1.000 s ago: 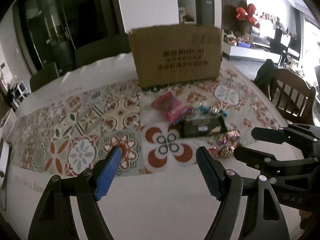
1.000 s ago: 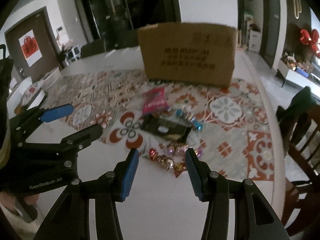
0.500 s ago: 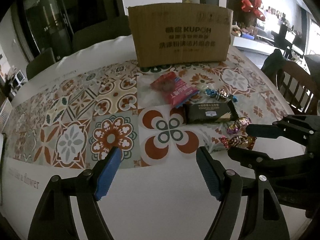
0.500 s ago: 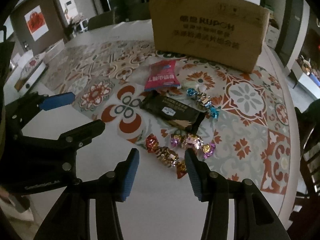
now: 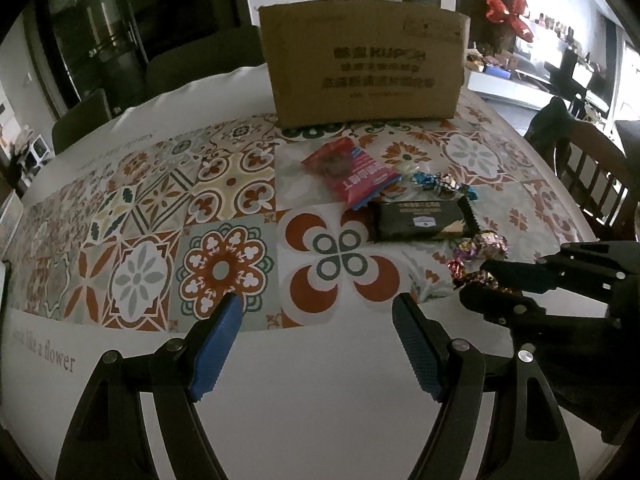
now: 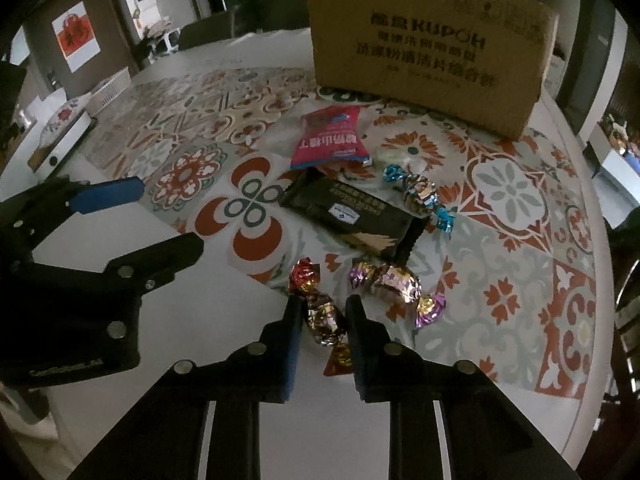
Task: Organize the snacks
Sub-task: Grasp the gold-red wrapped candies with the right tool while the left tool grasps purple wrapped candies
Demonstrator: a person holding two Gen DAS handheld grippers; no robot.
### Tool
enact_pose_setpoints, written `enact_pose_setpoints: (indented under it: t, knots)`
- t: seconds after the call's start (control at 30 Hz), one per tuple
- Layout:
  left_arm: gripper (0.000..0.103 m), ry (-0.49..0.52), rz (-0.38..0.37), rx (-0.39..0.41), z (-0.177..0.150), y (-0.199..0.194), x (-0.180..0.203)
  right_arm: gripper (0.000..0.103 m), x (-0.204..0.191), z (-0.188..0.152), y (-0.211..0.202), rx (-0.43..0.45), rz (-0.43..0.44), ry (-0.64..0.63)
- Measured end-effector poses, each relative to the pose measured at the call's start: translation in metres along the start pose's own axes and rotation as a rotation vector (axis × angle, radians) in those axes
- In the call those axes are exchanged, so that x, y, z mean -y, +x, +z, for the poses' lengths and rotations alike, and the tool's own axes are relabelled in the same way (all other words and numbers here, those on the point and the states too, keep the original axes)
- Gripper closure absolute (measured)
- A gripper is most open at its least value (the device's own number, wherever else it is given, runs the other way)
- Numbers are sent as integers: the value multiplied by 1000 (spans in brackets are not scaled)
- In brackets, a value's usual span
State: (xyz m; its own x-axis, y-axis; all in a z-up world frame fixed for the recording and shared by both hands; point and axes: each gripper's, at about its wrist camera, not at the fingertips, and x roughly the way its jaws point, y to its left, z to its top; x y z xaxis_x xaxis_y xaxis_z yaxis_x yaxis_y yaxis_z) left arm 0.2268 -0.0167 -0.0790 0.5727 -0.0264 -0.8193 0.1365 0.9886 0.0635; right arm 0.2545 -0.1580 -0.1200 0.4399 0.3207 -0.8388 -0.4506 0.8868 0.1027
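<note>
- On the round white table (image 5: 320,392) lies a bright cloth with flower tile shapes (image 5: 160,248).
- Behind it are dark chairs (image 5: 80,120), dark glass doors (image 5: 92,32) and a red bow on the wall (image 5: 508,10).
- One big brown cardboard box (image 6: 428,48) stands at the far side of the cloth.
- One red snack bag (image 6: 330,140) lies near the box.
- One black snack bar pack (image 6: 352,212) lies just in front of the red bag.
- Three shiny wrapped candies lie nearby: a blue one (image 6: 420,194), a purple one (image 6: 394,284) and a red and gold one (image 6: 322,312).
- The right gripper (image 6: 322,316) has its jaws close on both sides of the red and gold candy, but I cannot tell if they squeeze it yet.
- The left gripper (image 5: 314,328) has its jaws spread wide over bare table, holding nothing.
</note>
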Motion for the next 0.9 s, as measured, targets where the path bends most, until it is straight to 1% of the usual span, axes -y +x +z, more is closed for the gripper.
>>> enact_pose_setpoints:
  t: [0.13,0.3,0.47,0.6,0.67,0.8,0.9]
  knots:
    - [26,13,-33,20,2,-8,8,80,1,-3,-20,61,-13,35]
    - [26,16,-122,34,7,-12,18,80,13,-8,-41,128,-57,115]
    - [26,55,-194,47,13,-11,38,80,31,-16,-57,166,-110,209]
    - [27,56,-287,30,18,-5,53,80,43,-23,-65,188,-146,263]
    - [28,55,-316,20,20,1,61,80,48,-27,-69,200,-160,285]
    - [30,52,-346,6,26,10,75,80,61,-35,-74,212,-190,332]
    - [32,47,-343,4,31,18,84,80,70,-40,-73,211,-206,353]
